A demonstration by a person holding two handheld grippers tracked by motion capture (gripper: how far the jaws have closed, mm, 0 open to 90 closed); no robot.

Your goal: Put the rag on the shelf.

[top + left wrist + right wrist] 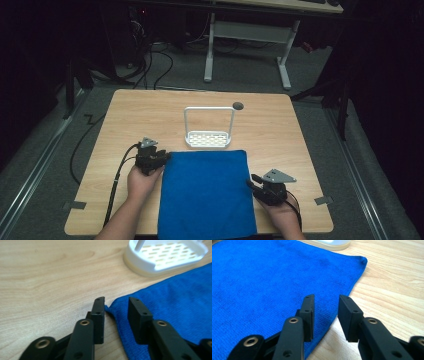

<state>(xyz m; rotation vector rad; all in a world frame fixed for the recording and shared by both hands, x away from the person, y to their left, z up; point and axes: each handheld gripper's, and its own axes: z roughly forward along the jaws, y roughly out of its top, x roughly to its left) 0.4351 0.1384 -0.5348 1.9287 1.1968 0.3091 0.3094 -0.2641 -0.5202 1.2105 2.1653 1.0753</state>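
Blue cloth [206,192] lies flat on the near half of a light wooden table [135,115], its near edge reaching the table's front edge. Just beyond the cloth's far edge stands a white slotted rack [207,139] with a tall wire handle arching over it, and a small dark disc [238,105] sits near the table's far edge.

At the cloth's far left corner is the left gripper [115,305], its jaws spread apart. From the left gripper view, the corner tip of the cloth lies low between them, touching or almost touching the left jaw; nothing is pinched. The right gripper [325,303] rests at the cloth's right edge, about midway along it, jaws likewise spread; the hem runs under the gap between them, with bare wood on one side and blue pile on the other.

Grey tape marks [74,205] sit at the table's near corners. Around the table the floor is grey carpet [45,150], with black cables [150,65] trailing across it. Behind, a second desk on white legs [285,65] stands in a very dark room.
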